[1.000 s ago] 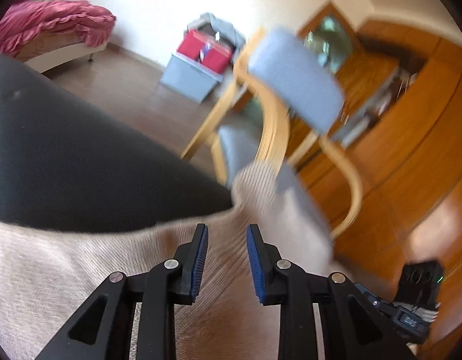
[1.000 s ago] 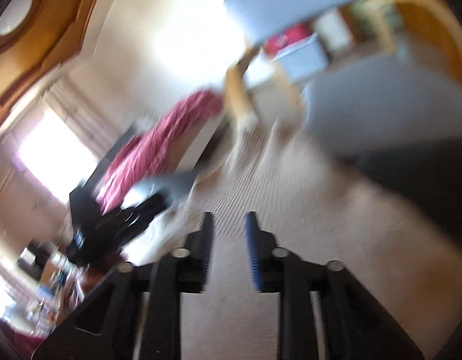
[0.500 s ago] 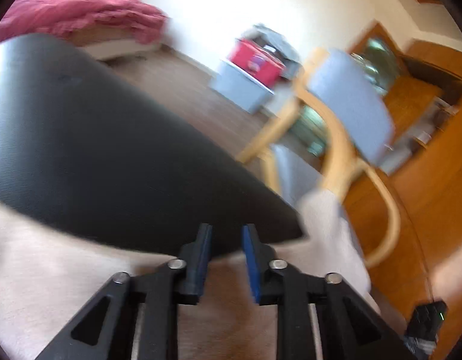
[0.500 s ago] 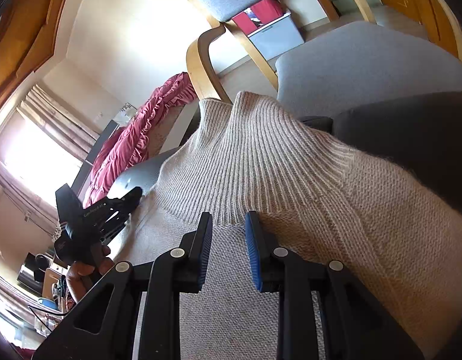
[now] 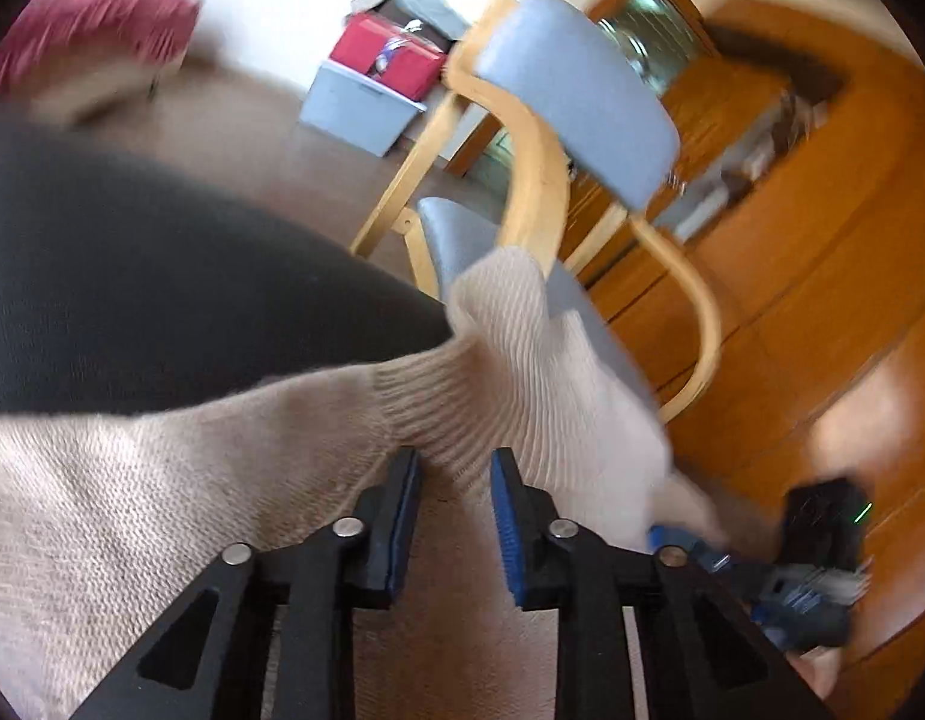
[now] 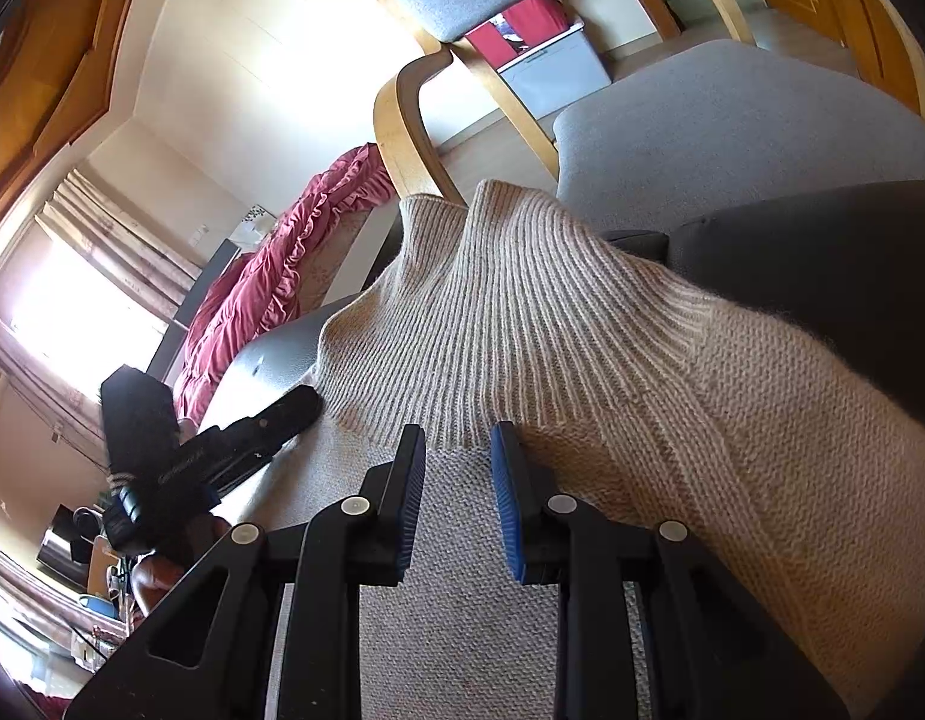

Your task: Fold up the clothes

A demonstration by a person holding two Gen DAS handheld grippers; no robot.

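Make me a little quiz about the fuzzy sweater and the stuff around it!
1. What colour is the sweater?
2. True or false: the chair behind the sweater has a grey back and a pale wooden frame.
3. What lies over the dark table? A) a towel B) the sweater C) a red blanket

Key
1. Beige, with a ribbed collar.
2. True.
3. B.

One beige sweater [image 6: 582, 348] on one dark tabletop [image 5: 132, 276], two grippers [image 5: 453, 495] [image 6: 459, 480], one wooden chair [image 5: 558, 138], one grey bin [image 5: 360, 108], one red bedspread [image 6: 270, 282].
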